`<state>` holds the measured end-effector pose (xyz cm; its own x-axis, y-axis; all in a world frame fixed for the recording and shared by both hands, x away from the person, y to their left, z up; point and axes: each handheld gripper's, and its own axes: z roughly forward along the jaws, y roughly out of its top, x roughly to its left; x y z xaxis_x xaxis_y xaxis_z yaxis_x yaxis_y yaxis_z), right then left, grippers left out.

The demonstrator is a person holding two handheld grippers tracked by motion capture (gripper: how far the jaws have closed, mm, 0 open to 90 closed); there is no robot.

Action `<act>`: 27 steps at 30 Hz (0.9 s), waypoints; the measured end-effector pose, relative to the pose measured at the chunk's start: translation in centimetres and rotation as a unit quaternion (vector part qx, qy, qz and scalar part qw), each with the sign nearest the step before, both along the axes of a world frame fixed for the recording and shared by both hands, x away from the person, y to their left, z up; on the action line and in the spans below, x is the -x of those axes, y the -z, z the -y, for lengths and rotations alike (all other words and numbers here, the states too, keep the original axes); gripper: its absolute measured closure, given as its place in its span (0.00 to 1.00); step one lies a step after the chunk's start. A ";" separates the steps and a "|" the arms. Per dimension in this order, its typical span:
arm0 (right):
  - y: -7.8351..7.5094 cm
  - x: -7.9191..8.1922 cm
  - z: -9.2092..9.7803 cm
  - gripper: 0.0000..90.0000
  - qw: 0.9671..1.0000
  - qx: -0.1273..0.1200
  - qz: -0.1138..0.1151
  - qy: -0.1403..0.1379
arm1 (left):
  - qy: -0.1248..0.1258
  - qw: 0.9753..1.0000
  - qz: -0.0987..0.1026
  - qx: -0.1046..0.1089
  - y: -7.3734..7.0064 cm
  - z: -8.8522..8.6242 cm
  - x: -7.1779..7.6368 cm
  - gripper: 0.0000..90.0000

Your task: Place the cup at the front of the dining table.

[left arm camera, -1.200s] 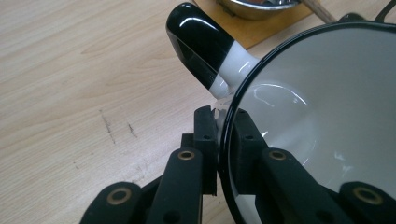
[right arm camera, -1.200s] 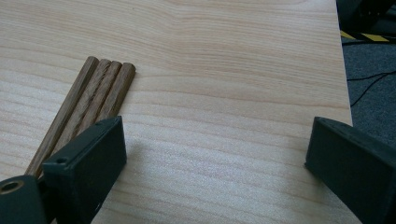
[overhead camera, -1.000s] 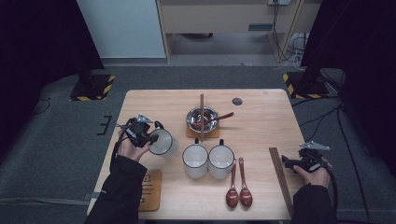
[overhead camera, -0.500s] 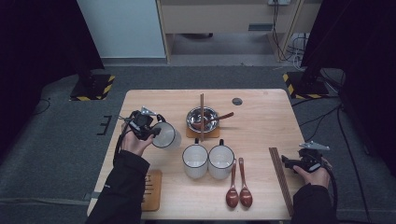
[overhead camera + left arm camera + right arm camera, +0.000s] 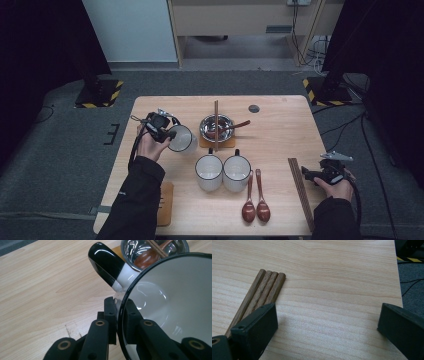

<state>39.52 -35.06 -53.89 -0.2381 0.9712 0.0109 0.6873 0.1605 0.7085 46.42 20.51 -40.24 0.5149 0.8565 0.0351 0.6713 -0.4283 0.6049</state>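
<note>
My left gripper (image 5: 121, 305) pinches the mug (image 5: 175, 307) by its rim, tilting it clear of the worktop (image 5: 280, 130), while my right gripper (image 5: 327, 322) idles spread beside the chopsticks (image 5: 262, 293).

My left tongs (image 5: 169, 134) have the white mug (image 5: 181, 138) by its rim, tipped sideways beside the steel bowl (image 5: 217, 126); right tongs (image 5: 306, 175) sit by the chopsticks (image 5: 300, 192).

Three white enamel mugs are sitting on the table: one (image 5: 181, 138) clamped by its rim in the left gripper (image 5: 161, 126), and two (image 5: 209, 171) (image 5: 236, 172) standing side by side to its right. Two wooden spoons (image 5: 248, 209) (image 5: 262, 206) are lying beyond them, one steel bowl (image 5: 217, 127) is holding a third spoon (image 5: 235, 126), and four chopsticks (image 5: 260, 295) are lying bunched beside the right gripper (image 5: 332, 322).
</note>
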 end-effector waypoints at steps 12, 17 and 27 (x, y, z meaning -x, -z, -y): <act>0.0 0.0 0.0 0.03 1.000 0.000 0.001 0.000 | -0.022 1.000 -0.012 0.001 1.2 0.6 -2.7 0.92; 0.0 0.0 0.0 0.03 1.000 -0.001 0.001 0.001 | -0.026 0.999 -0.021 0.002 1.5 0.9 -3.7 0.92; 0.0 0.0 0.0 0.03 1.000 0.000 0.001 -0.001 | -0.034 0.998 -0.045 -0.017 3.6 1.2 -5.1 0.92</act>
